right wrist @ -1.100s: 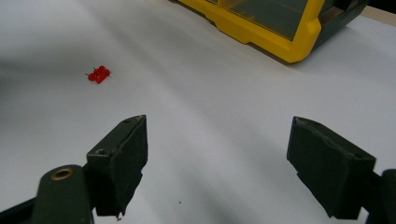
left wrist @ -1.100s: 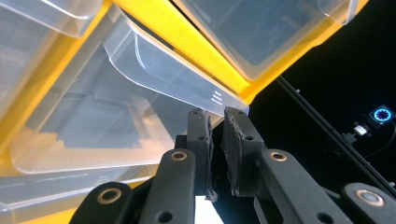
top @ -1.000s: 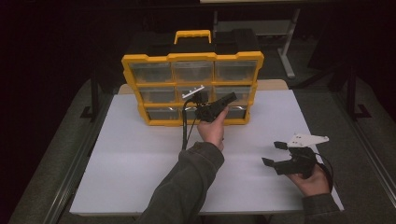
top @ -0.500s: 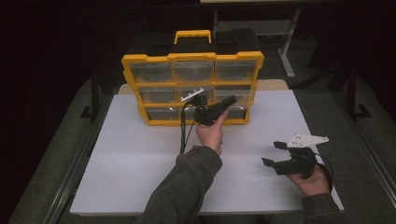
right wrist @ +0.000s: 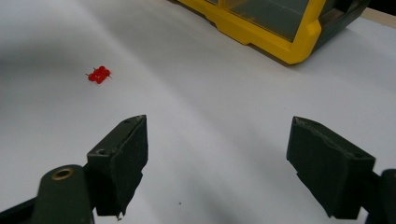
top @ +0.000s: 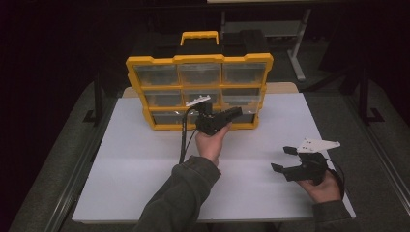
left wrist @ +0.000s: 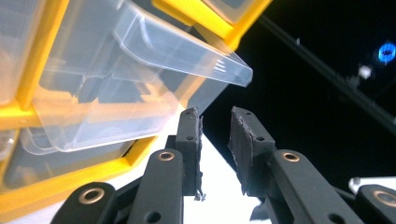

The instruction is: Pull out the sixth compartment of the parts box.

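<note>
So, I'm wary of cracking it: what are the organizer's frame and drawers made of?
The frame looks like opaque yellow moulded plastic with a smooth, slightly glossy face. The drawer looks like clear thin plastic: see-through, with light glinting on its lip, so probably brittle.

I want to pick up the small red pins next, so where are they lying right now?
In the right gripper view the red pins lie loose on the white table, ahead and left of the open right gripper, apart from the yellow drawer organizer.

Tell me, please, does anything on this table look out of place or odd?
Yes: one clear plastic drawer juts tilted out of the yellow organiser box, and small red pushpins lie loose on the white tabletop.
</note>
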`<state>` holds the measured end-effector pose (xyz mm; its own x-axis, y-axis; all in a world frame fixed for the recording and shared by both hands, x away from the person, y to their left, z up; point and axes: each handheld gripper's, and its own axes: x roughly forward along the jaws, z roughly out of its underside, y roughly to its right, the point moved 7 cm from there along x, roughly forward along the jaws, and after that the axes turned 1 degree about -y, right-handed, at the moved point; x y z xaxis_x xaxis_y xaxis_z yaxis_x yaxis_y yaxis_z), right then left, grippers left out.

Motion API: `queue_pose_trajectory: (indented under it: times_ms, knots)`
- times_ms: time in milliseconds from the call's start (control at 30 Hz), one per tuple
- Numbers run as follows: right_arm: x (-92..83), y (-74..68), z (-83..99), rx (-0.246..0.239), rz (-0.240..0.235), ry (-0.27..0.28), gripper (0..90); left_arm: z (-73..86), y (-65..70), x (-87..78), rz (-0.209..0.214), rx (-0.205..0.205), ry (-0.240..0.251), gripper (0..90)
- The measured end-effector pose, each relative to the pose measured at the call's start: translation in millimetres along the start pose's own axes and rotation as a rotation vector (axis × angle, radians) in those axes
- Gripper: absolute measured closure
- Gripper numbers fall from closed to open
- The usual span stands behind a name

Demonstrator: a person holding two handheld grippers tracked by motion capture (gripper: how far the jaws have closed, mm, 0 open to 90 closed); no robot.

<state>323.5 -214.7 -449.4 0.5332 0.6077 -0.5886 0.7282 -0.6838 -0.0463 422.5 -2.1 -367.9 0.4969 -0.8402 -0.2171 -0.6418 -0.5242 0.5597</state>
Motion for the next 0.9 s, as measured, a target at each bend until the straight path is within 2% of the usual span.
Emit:
queue_pose_trajectory:
  times_ms: [67, 167, 233, 300, 367, 400, 467, 567, 600, 667, 833, 900]
  knots:
    - [0.3, -0.4, 0.0, -0.004, -0.001, -0.001, 19.8, -3.6, 2.4, -3.9, -0.001, 0.059, -0.030, 72.1]
    - [0.7, -0.3, 0.7, -0.004, -0.001, -0.009, 19.9, -11.7, 8.4, -8.8, 0.024, 0.136, -0.071, 72.1]
    - [1.4, -0.4, 0.8, -0.009, -0.003, -0.010, 19.9, -18.5, 12.7, -12.8, 0.023, 0.215, -0.094, 72.1]
    - [1.9, -0.6, 0.9, -0.011, 0.000, -0.012, 19.7, -25.5, 14.7, -15.0, 0.026, 0.273, -0.125, 72.1]
    - [2.3, -0.1, 1.1, -0.013, -0.005, -0.012, 19.3, -33.3, 15.3, -16.6, 0.036, 0.322, -0.158, 72.1]
    - [1.8, -0.9, 1.8, 0.001, -0.006, -0.021, 19.3, -37.1, 16.5, -17.1, 0.046, 0.338, -0.175, 72.1]
    - [1.5, 0.5, 3.0, -0.004, -0.004, -0.018, 19.7, -44.1, 18.4, -18.7, 0.077, 0.375, -0.212, 69.4]
    - [0.3, 2.2, 4.5, 0.015, -0.004, -0.013, 19.6, -55.7, 17.7, -20.6, 0.082, 0.439, -0.239, 67.9]
    - [0.1, 3.2, 4.9, 0.012, -0.003, -0.012, 19.6, -59.4, 18.0, -20.0, 0.083, 0.450, -0.245, 67.5]
    - [0.2, 3.9, 5.2, 0.017, -0.006, -0.014, 19.5, -66.2, 17.4, -18.0, 0.083, 0.503, -0.273, 67.4]
    - [1.7, 4.6, 5.8, 0.015, -0.005, -0.018, 19.2, -75.3, 14.2, -8.0, 0.064, 0.631, -0.393, 66.9]
    - [1.6, 4.6, 6.0, 0.018, -0.007, -0.019, 19.2, -77.8, 12.4, -3.8, 0.043, 0.675, -0.432, 66.3]
